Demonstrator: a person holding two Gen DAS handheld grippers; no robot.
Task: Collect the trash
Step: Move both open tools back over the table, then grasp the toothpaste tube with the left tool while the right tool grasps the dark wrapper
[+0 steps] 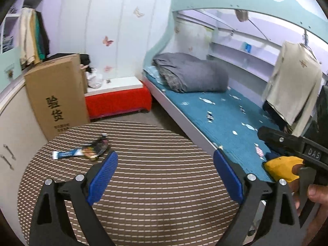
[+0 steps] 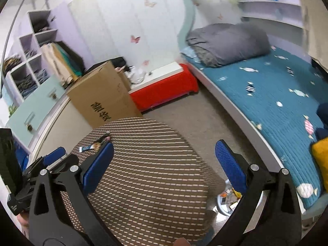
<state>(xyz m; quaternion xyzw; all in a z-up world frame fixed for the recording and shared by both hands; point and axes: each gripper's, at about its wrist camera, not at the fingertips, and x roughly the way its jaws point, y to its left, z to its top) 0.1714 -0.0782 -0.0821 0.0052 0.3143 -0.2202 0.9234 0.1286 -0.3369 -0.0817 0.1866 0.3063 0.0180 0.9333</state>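
striped round table (image 1: 143, 164) bears wrappers (image 1: 90, 151) by cardboard box (image 1: 55, 94); both tongs wide.

A round striped bench (image 1: 153, 164) fills the foreground. Behind it a cardboard box (image 1: 55, 94) stands upright beside a red-sided low cabinet (image 1: 119, 100). On the bed (image 1: 215, 110) – blue cover with a sweet pattern – lies a rolled grey duvet (image 1: 192, 73).

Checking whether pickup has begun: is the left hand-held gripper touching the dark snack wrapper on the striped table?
Cannot tell. In the left wrist view the left hand-held gripper is open; its fingertip overlaps the dark snack wrapper, height unclear.
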